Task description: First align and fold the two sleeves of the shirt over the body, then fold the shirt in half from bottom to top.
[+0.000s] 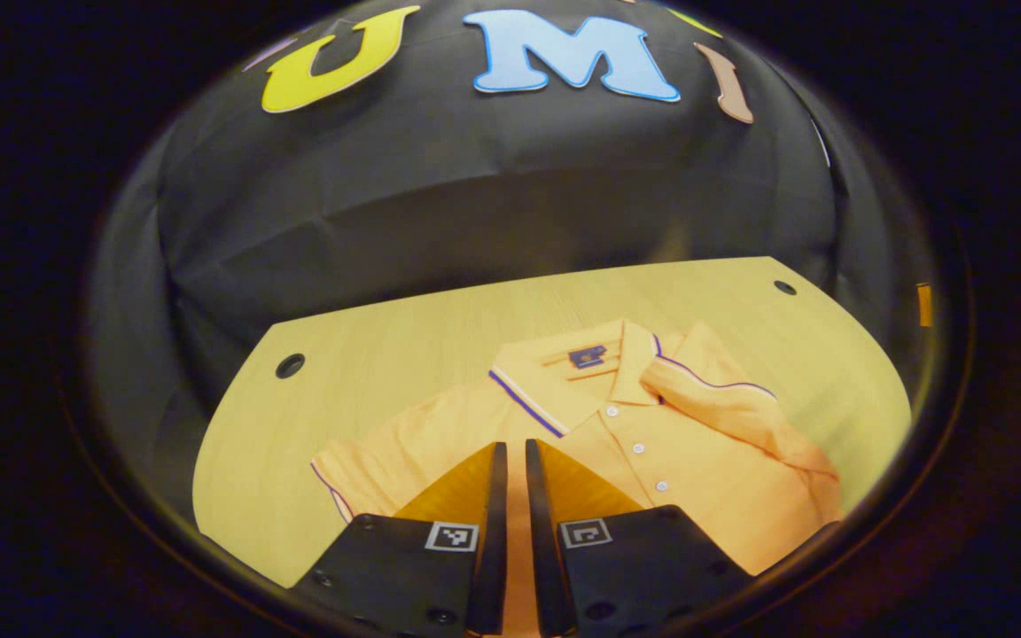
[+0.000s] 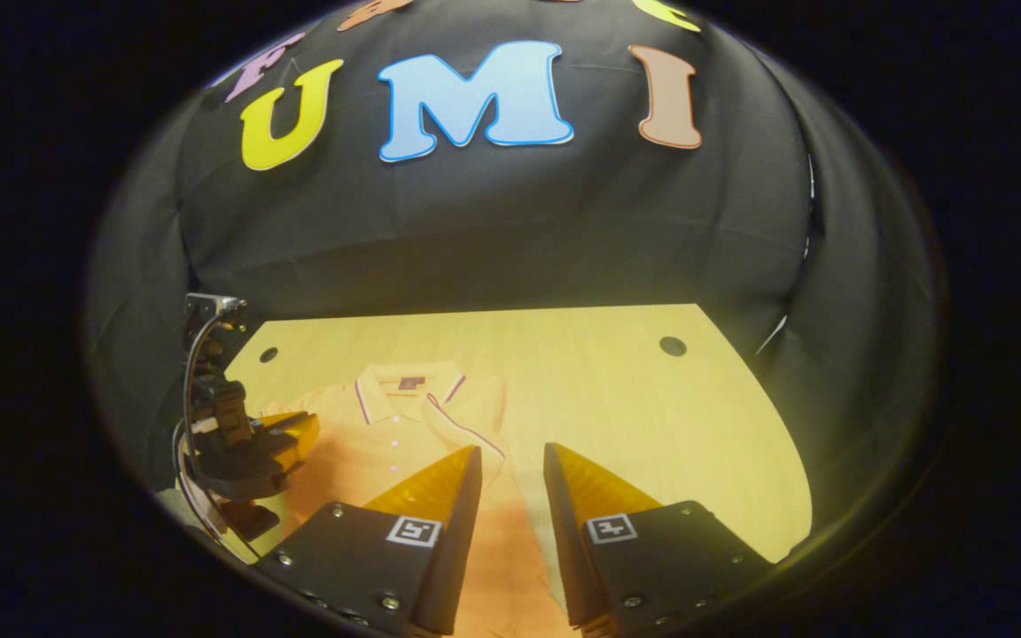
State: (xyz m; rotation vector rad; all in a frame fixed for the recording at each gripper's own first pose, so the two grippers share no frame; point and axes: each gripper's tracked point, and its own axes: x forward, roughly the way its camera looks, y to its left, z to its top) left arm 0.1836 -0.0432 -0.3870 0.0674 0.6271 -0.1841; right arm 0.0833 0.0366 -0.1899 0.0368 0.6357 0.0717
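Observation:
An orange polo shirt (image 1: 652,443) lies face up on the wooden table (image 1: 386,354), collar toward the far wall. In the left gripper view its right-hand sleeve (image 1: 723,403) is folded over the body, and the left-hand sleeve (image 1: 360,470) lies spread flat. My left gripper (image 1: 516,446) hovers over the shoulder beside the collar, its fingers drawn together to a thin slit with nothing held. In the right gripper view the shirt (image 2: 386,425) lies at left, and my right gripper (image 2: 512,452) stands narrowly open above its right edge, empty. The left gripper (image 2: 302,430) hangs over the far side.
Round cable holes sit near the table's far corners (image 1: 290,365) (image 1: 784,287) (image 2: 672,346). Bare wood (image 2: 652,399) stretches to the right of the shirt. The black cloth wall rises just behind the table's far edge.

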